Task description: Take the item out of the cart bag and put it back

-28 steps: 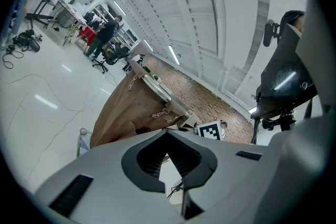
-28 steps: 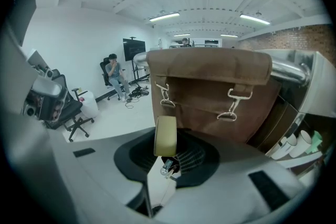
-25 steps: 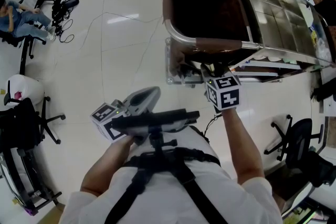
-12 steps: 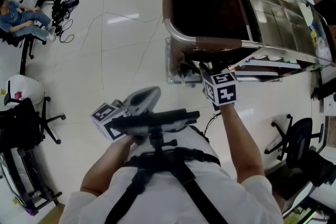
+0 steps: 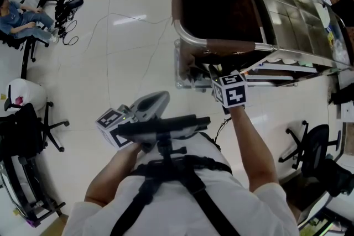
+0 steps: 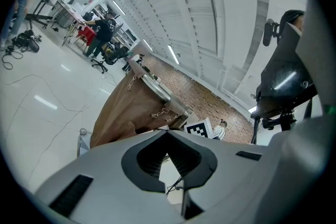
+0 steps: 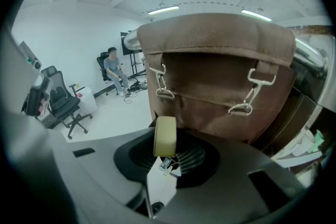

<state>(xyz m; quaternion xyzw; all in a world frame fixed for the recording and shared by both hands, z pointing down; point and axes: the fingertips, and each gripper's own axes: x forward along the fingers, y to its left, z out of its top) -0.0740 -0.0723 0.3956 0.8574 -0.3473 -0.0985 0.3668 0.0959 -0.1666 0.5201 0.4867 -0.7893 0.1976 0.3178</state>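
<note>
Gripping a yellowish roll [image 7: 165,135] edge-on in my right tongs [image 7: 166,152], left tongs [image 6: 168,134] clenched empty, I risk snagging it on the cart bag [image 7: 220,76] rim.

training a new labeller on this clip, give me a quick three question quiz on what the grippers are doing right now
1. Facing the brown cart bag, what is the right gripper holding between its fingers? A) a pale yellow item B) a blue cup C) nothing
2. True or false: the pale yellow item is already inside the brown cart bag.
3. Fill in: the left gripper has its fingers ___ with nothing between them.
Key: 1 A; 2 false; 3 together
</note>
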